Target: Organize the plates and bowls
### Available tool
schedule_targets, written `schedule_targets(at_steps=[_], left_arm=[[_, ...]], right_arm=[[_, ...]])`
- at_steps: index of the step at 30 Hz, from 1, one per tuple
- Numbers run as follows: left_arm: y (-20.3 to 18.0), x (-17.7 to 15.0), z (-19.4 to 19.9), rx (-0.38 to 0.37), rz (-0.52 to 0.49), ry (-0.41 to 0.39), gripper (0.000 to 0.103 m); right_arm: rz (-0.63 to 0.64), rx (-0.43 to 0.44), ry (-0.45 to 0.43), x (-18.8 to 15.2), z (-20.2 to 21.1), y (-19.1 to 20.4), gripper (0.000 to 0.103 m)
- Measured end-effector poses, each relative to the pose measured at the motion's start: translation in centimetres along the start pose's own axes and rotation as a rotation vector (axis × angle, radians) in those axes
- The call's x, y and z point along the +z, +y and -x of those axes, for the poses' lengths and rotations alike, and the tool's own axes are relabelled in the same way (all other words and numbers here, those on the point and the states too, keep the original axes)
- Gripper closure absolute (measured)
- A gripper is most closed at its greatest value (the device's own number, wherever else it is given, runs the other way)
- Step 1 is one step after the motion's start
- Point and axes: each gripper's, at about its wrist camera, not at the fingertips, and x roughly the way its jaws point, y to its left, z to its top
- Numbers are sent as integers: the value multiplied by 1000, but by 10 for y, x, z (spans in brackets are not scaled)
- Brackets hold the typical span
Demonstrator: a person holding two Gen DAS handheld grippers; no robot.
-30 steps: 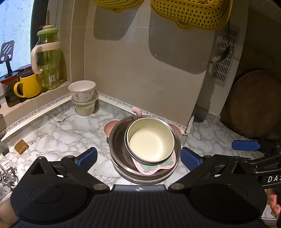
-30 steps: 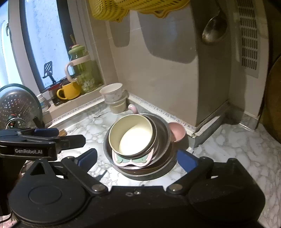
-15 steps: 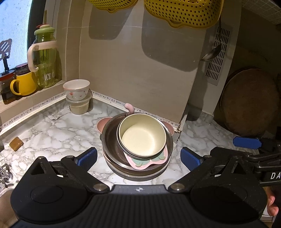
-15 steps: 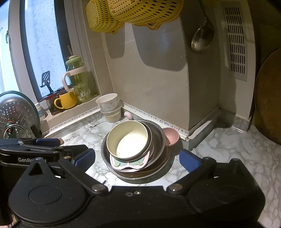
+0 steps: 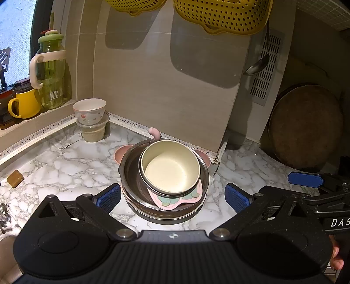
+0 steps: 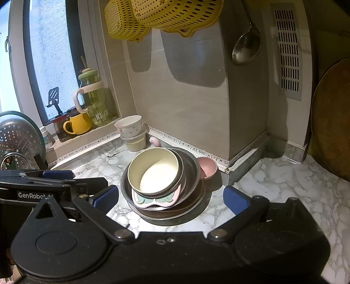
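Note:
A stack of dishes stands on the marble counter: a cream bowl (image 5: 171, 167) (image 6: 156, 171) on top, a pink butterfly-shaped plate (image 5: 175, 200) (image 6: 153, 200) under it, then dark metal bowls and plates (image 5: 131, 172) (image 6: 192, 168). A pink bowl (image 6: 207, 167) sits behind the stack. A white floral bowl (image 5: 89, 111) (image 6: 129, 124) rests on a plastic tub in the corner. My left gripper (image 5: 172, 196) is open and empty, just in front of the stack. My right gripper (image 6: 170, 198) is open and empty, also in front of it.
A green jug (image 5: 51, 72) and yellow mug (image 5: 25, 106) stand on the windowsill. Yellow colanders (image 5: 221, 15) and a ladle (image 6: 246, 47) hang on the wall. A round wooden board (image 5: 306, 124) leans at right. A metal strainer lid (image 6: 17, 139) is at left.
Both grippers have drawn back and risen a little from the stack, so it looks smaller and farther. Both stay open. The dishes have not moved.

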Motion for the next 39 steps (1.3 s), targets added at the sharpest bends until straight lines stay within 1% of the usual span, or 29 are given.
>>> schedule_targets(at_steps=[11, 18, 26, 34, 39], left_arm=[[-4, 0, -2, -24, -2, 10, 1], [-6, -1, -2, -40, -12, 3, 1], [-10, -2, -4, -48, -24, 18, 1], [-12, -2, -6, -24, -36, 34, 1], [-9, -1, -7, -19, -25, 38, 1]], right_arm=[[-9, -10, -4, -3, 4, -3, 1], [-24, -21, -4, -3, 5, -5, 1], [-35, -19, -7, -4, 6, -11, 1], [-34, -12, -4, -4, 6, -12, 1], [-28, -8, 4, -3, 4, -10, 1]])
